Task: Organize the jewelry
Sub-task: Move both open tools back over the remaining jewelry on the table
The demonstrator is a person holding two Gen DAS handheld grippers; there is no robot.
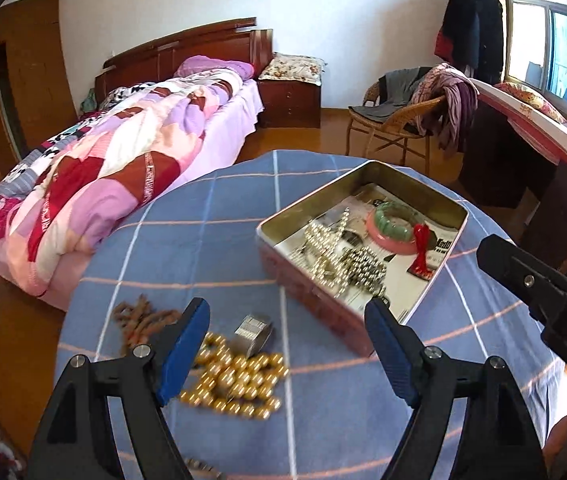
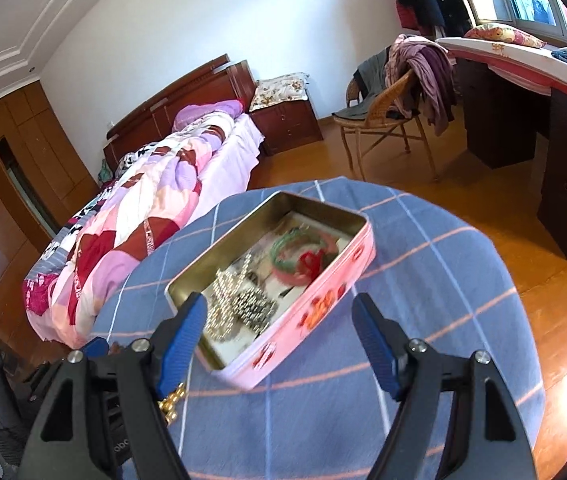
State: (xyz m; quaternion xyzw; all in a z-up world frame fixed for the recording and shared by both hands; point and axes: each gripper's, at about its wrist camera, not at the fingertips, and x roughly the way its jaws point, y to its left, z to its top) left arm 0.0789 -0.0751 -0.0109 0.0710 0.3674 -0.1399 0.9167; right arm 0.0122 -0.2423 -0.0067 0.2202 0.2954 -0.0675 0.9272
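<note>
Now both the left hand-held gripper [image 1: 287,346] and the right hand-held gripper [image 2: 279,340] hang spread and empty above the table [image 1: 211,248], where silver beads [image 1: 335,256] and a green bangle [image 1: 393,220] lie inside the pink tin [image 2: 303,320] and gold beads [image 1: 239,380] lie loose on the cloth beside it.

The right tongs [image 2: 279,312] stand wide open over the worktop [image 2: 423,280], gripping nothing. Between their blue pads [image 2: 181,344] lies the near end of a pink tin [image 2: 315,312], its lid off. Inside the tin lie silver beads [image 2: 239,304], a green bangle [image 2: 287,252] and a red tassel [image 2: 311,262]. Gold beads [image 2: 171,400] show beside the left pad. A bed [image 2: 143,200] stands behind.
</note>
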